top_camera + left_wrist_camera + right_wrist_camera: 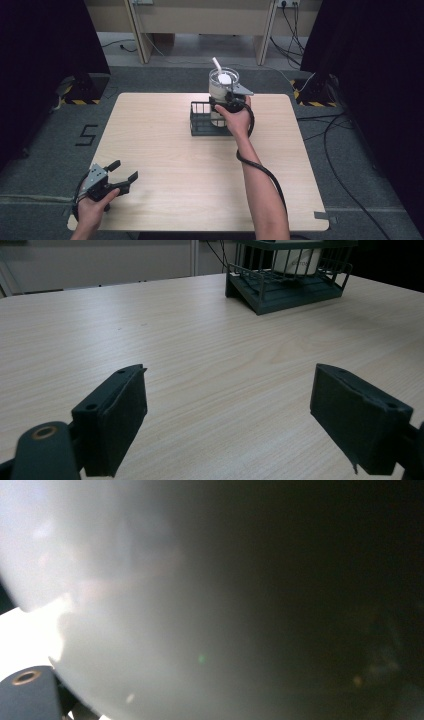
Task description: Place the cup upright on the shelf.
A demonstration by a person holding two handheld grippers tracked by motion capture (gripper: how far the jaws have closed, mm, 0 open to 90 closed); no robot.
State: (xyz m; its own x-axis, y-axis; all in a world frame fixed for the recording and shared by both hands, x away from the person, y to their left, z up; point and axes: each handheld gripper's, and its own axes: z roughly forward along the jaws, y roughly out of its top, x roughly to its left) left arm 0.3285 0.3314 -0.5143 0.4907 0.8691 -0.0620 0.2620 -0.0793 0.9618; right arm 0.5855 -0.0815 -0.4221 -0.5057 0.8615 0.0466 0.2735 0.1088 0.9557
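Observation:
A white cup (220, 89) with a clear rim and a white stick in it sits low in a dark wire basket (199, 131) at the table's far middle. My right gripper (227, 102) is closed around the cup's side from the near side. In the right gripper view the cup's white wall (150, 605) is pressed close and hides the jaws. My left gripper (126, 170) rests open near the front left corner of the table, holding nothing. In the left gripper view the left gripper (227, 405) has wide-spread jaws over bare wood, with the basket (280, 290) and cup (295, 260) far ahead.
The light wooden table (175, 150) has only the basket on it. Black curtains (40, 45) hang at both sides. Cables (345, 165) trail over the grey floor on the right, and pale furniture legs (140, 35) stand behind the table.

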